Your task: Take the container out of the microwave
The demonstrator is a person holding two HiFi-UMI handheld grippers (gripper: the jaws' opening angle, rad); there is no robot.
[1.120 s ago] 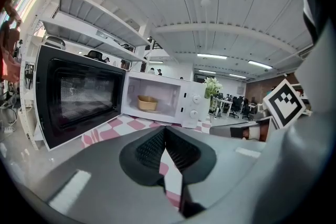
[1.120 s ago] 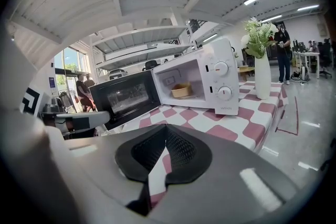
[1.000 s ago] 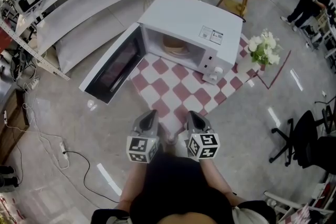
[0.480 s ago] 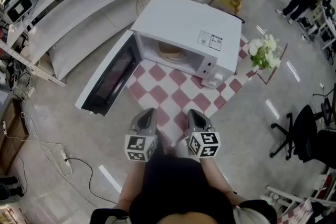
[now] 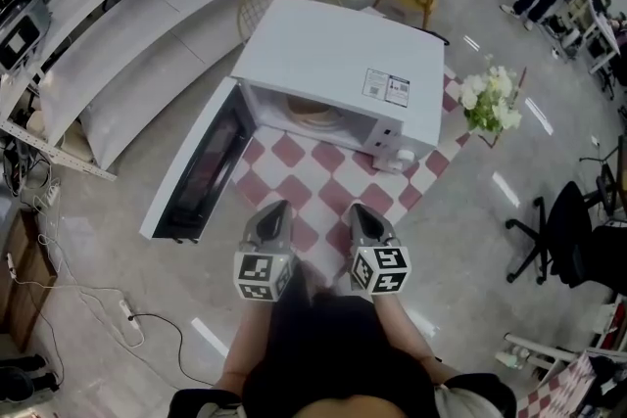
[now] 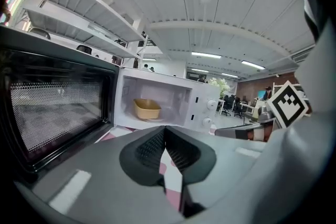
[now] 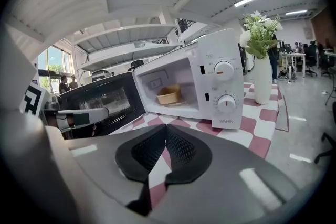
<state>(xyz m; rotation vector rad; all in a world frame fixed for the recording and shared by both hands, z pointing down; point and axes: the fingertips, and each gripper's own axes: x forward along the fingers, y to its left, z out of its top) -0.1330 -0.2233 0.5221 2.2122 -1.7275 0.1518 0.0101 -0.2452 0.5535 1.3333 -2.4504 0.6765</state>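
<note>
- Right now both tools hang low in front of the person, well short of the microwave (image 5: 338,64). Nothing is being touched.
- Left gripper (image 5: 278,209): jaws pressed together at the tips, nothing between them. Right gripper (image 5: 361,210): same, closed and empty.
- Container (image 6: 147,109), a tan bowl-like tub, sits inside the cavity toward the back, on what looks like the turntable plate (image 7: 176,103). It looks upright. I can't tell whether anything is in it.
- Door (image 5: 196,171) is swung fully open to the left, so the opening is clear. The microwave stands on a red-and-white checkered cloth (image 5: 323,181).
- Judged stage: approach only, grasp not yet begun.
- Risk: the jaws need to part before reaching the tub. Going in closed would likely shove it deeper or tip it.
- Risk: the cavity is low and boxed in, so a gripper coming in high could hit the upper frame, or the side wall if it comes in off-line.
- Risk: the open door sits on the left gripper's side, so a wide swing there may clip its edge.
- Risk: the rim looks thin and the walls slope. A shallow pinch could slip, or the tub could tilt and spill on the lift.
- Risk: a tub dragged rather than lifted may spin or shift the plate.
- Flower vase (image 5: 490,98) stands right of the microwave, near the cloth's corner. A wide exit by the right arm could knock it.
</note>
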